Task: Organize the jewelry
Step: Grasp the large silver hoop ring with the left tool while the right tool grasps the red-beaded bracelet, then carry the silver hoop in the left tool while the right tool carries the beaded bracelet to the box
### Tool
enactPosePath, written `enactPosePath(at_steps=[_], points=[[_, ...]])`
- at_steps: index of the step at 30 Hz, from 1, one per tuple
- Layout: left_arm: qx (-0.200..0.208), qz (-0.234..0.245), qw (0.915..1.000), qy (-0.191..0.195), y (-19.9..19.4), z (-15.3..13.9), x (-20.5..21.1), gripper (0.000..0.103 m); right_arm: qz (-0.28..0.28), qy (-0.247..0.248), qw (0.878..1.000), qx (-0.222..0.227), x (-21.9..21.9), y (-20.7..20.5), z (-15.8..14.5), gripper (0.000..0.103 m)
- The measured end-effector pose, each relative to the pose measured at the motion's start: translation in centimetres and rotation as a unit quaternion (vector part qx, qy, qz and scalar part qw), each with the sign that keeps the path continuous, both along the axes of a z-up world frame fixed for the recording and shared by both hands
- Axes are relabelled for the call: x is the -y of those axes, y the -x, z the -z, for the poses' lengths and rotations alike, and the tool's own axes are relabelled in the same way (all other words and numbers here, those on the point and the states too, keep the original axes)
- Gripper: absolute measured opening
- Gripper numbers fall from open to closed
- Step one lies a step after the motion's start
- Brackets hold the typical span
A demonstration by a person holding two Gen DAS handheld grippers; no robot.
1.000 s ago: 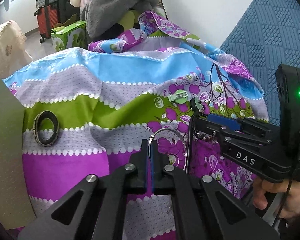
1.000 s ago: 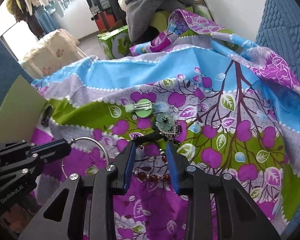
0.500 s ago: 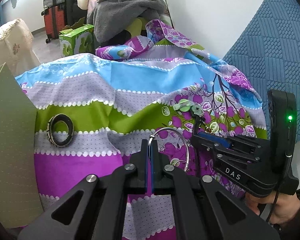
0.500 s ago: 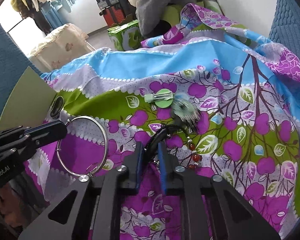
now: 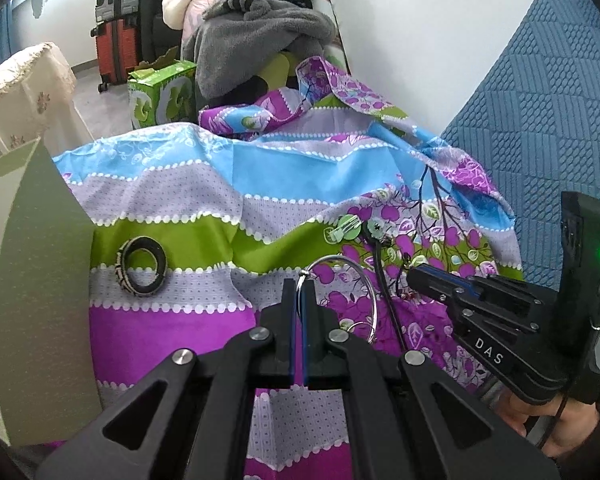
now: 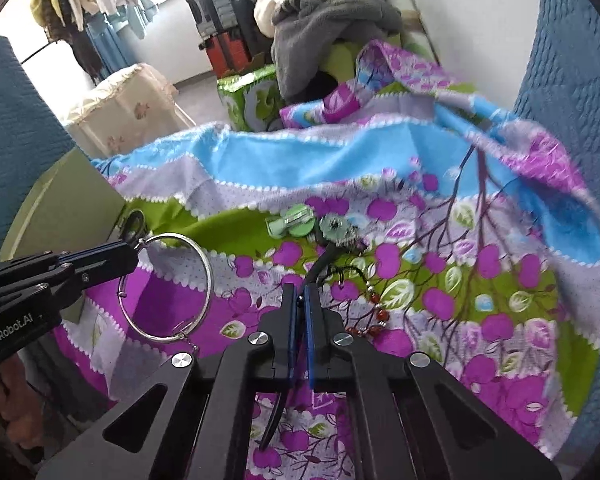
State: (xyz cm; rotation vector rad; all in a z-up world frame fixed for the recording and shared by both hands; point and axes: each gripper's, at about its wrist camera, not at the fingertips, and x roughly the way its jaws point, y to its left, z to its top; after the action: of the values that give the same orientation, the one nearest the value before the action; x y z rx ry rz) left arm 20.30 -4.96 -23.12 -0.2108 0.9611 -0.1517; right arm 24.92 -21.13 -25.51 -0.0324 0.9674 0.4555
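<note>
Left wrist view: your left gripper (image 5: 299, 286) is pinching the silver bangle (image 5: 342, 288) at lower centre; a dark bracelet (image 5: 142, 267) is lying at left on the patterned cloth (image 5: 204, 200).

Right wrist view: your right gripper (image 6: 299, 294) is pinching the black necklace cord (image 6: 324, 258) at centre, its pendant (image 6: 336, 228) lying beside a green hair clip (image 6: 294, 222).

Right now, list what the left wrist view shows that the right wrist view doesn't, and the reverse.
Only the left wrist view shows the dark woven bangle whole, lying flat on the cloth, and the right gripper from the side. Only the right wrist view shows the red bead strand and the silver bangle as a full ring hanging from the left gripper. Both show the green clip, the round pendant and the black cord that the right gripper holds.
</note>
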Motion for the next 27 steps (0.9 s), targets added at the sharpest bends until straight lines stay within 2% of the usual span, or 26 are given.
enactPosePath(at_steps=[17,27], points=[[0.052,-0.017,0.9985,-0.005,1.8,-5.8,-1.5,0.001,0.016,-0.024,0.999,0.044,0.2,2.1,-5.6,0.001],[0.077,-0.048,0.9958,-0.013,3.4,-10.8,-4.9,0.001,-0.001,-0.03,0.996,0.081,-2.0,2.8,-11.8,0.001]])
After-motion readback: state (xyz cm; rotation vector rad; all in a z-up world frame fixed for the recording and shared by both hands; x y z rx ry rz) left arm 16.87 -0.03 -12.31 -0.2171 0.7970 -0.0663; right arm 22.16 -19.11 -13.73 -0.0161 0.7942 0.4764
